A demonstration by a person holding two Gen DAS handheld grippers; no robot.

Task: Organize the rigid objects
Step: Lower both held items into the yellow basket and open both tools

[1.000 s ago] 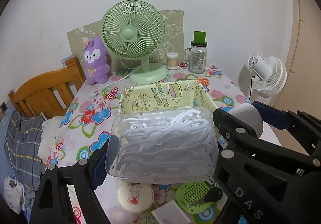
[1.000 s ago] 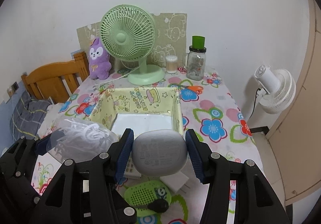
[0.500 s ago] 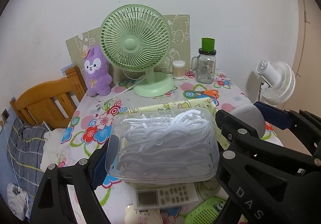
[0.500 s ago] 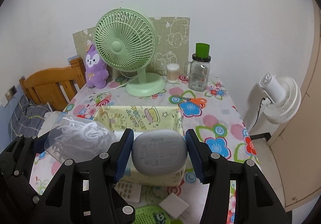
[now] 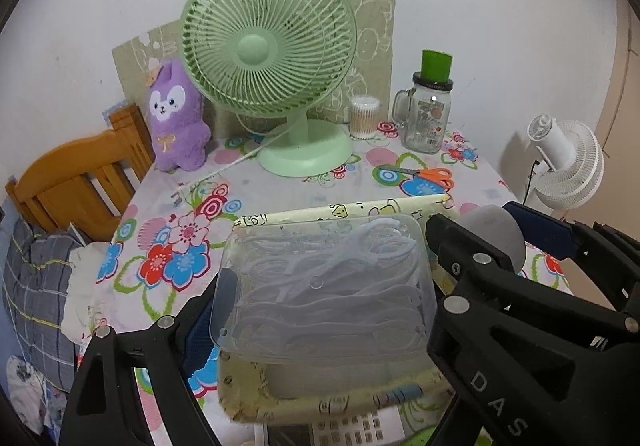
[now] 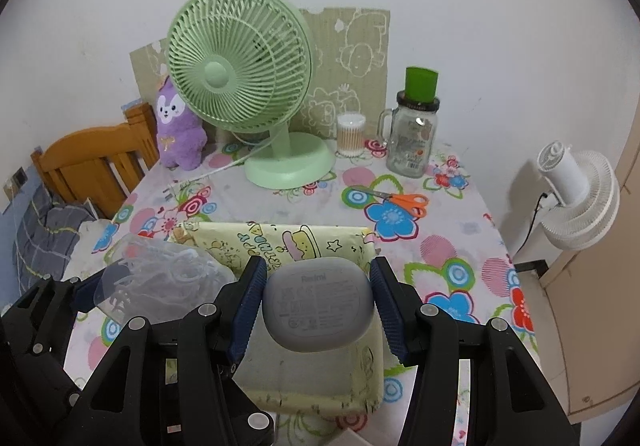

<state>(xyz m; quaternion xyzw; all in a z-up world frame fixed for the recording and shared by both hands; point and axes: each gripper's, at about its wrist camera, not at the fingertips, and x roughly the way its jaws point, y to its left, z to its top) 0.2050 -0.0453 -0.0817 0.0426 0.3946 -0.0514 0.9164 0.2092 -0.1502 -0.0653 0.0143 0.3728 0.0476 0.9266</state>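
Keypad buttons (image 5: 352,428) peek out at the near edge of my left view, the device cut off by the frame. My left fingers (image 5: 324,286) are clamped on a clear plastic box (image 5: 324,286) of tangled white pieces, too jumbled to name, above the yellow cartoon-print bin (image 5: 320,402). My right fingers (image 6: 318,310) are clamped on a grey rounded case (image 6: 318,310) over the same bin, whose contents stay hidden. Only the right view shows the case's printed underside. Orange scissors (image 6: 404,202) lie far right on the floral surface (image 6: 248,202).
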